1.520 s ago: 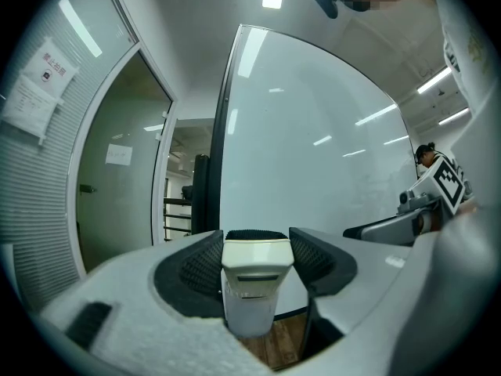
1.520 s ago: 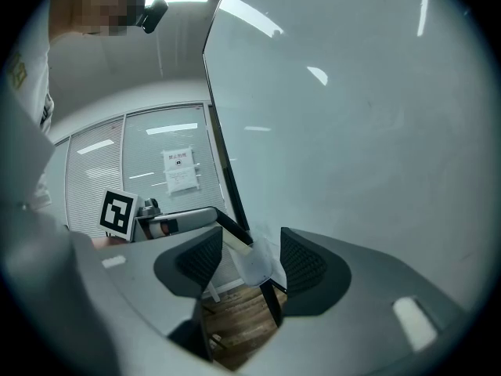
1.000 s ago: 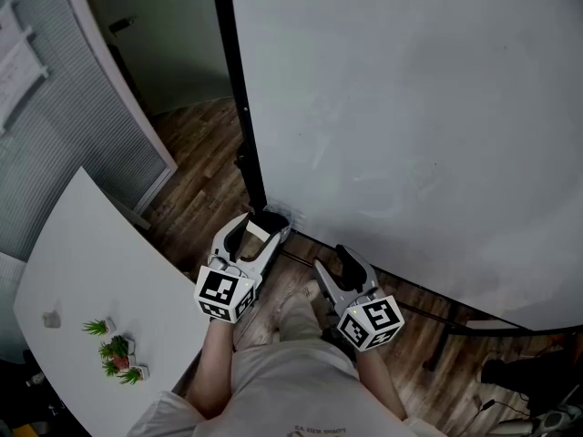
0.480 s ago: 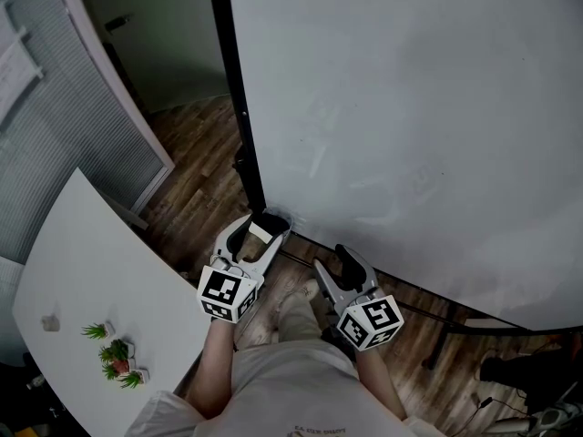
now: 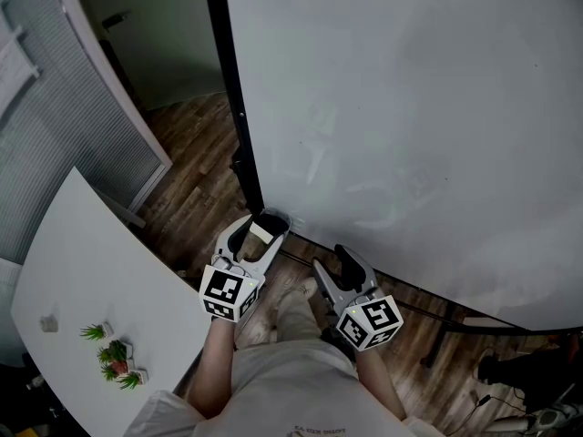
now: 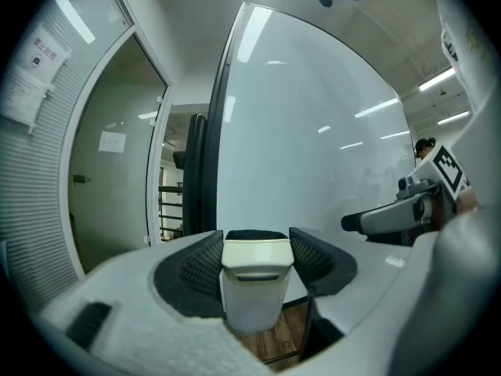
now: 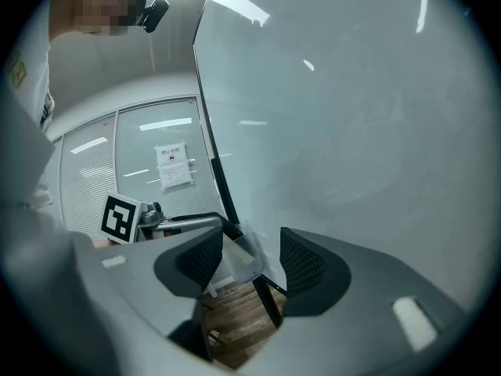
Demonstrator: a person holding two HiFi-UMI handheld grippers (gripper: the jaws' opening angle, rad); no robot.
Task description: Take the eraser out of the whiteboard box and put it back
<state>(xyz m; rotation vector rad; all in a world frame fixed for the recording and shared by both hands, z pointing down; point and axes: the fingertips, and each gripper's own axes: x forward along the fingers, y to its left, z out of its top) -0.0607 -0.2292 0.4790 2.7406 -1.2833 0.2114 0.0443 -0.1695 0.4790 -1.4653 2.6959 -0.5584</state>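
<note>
A cream eraser (image 6: 252,282) with a dark felt edge sits between the pads of my left gripper (image 6: 254,245), which is shut on it. From above, the eraser (image 5: 260,232) and left gripper (image 5: 256,230) are just in front of the whiteboard's (image 5: 410,107) lower left corner. The clear whiteboard box (image 7: 239,258) hangs on that corner beside the black frame post. It shows between the jaws of my right gripper (image 7: 249,258), which is open and holds nothing. The right gripper (image 5: 342,260) hovers near the board's bottom edge, right of the left one.
A white table (image 5: 91,308) with small potted plants (image 5: 117,353) stands at the left. The whiteboard's black stand legs (image 5: 483,328) run across the wooden floor (image 5: 196,180). A glass partition with blinds (image 5: 55,135) is at the far left.
</note>
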